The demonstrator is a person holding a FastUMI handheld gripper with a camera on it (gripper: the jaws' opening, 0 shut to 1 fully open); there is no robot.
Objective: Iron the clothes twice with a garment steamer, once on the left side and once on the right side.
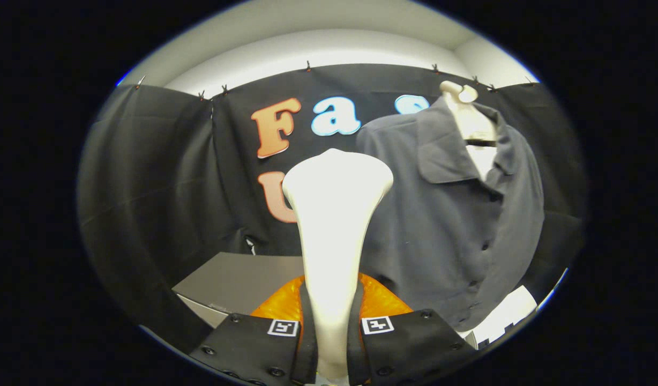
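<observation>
Right up close, the hand-held gripper (333, 327) has both fingers clamped on the neck of the white garment steamer (335, 214), so it's gripping that, and the steamer's wide head stands upright just ahead of the fingers. Biggest thing beyond it is the dark grey shirt (447, 225), collared and buttoned, hanging on a pale mannequin form (468, 115) off to the right of the steamer head, apart from it. Left of the steamer there's a grey surface (238, 281), its near corner pointing toward the fingers. Something orange (283, 305) sits behind the fingers, can't tell what.
</observation>
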